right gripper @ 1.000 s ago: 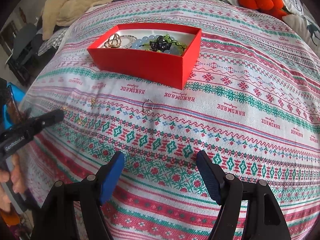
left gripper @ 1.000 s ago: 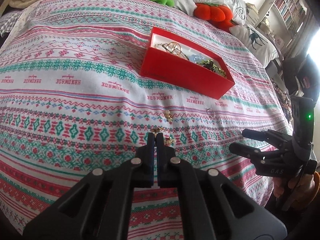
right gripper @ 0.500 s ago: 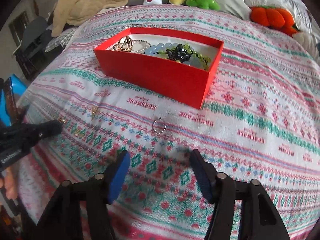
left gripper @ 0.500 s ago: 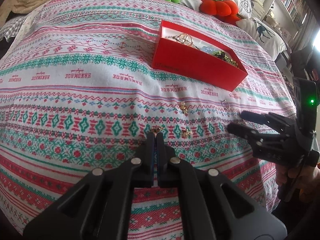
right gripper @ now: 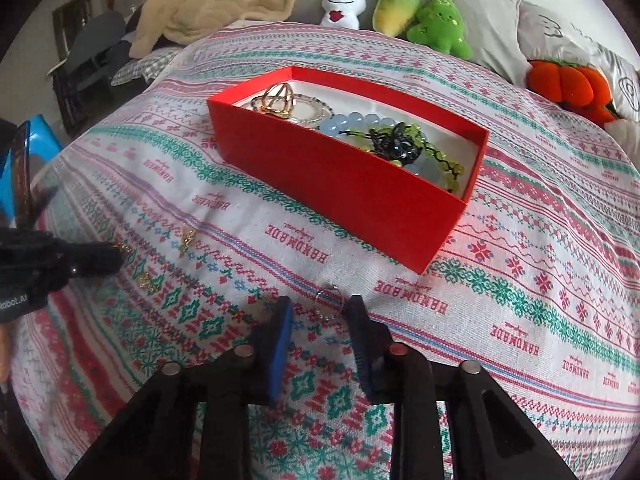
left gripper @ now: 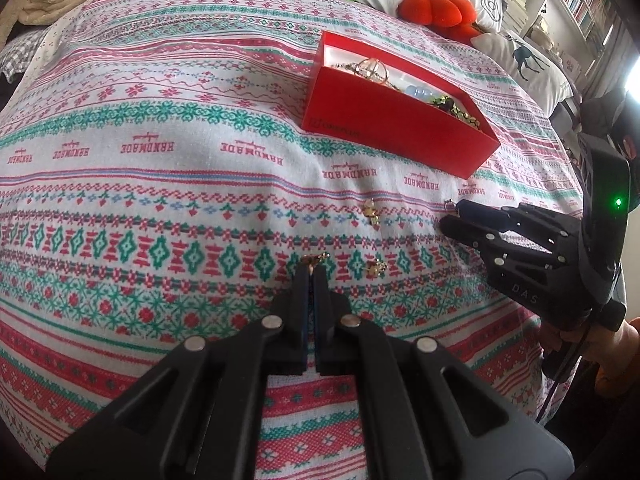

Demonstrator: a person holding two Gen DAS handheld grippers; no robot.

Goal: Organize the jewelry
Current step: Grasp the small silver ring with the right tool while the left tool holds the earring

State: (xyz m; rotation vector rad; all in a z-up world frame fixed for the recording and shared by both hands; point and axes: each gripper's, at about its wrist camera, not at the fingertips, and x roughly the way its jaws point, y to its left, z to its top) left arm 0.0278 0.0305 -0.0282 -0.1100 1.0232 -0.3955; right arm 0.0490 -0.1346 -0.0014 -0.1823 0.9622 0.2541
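**On the patterned bedspread: loose jewelry, box and two tools**

Between the spread fingers of the right tool [right gripper: 316, 320] lies a small silver ring [right gripper: 329, 303] on the bedspread [right gripper: 520, 280], just ahead of the blue pads [right gripper: 280, 344]; whether either pad touches it cannot be told. Item two: a gold earring [left gripper: 315, 258], at the very tips of the left tool [left gripper: 311, 276], whose fingers are pressed together with the piece between or against them. Two further gold pieces lie loose nearby, one [left gripper: 376, 267] just right of the left tool's tips, another [left gripper: 371, 211] farther up, toward the box. Beyond all of these stands the red box [right gripper: 340, 176], open-topped and resting on the bedspread, holding a gold ring cluster [right gripper: 278, 100], pale blue beads [right gripper: 346, 122] and a green-and-black beaded tangle [right gripper: 400, 144]. At the head of the bed: a white plush [right gripper: 344, 4], two green plushes [right gripper: 440, 24] and an orange pumpkin plush [right gripper: 568, 84].
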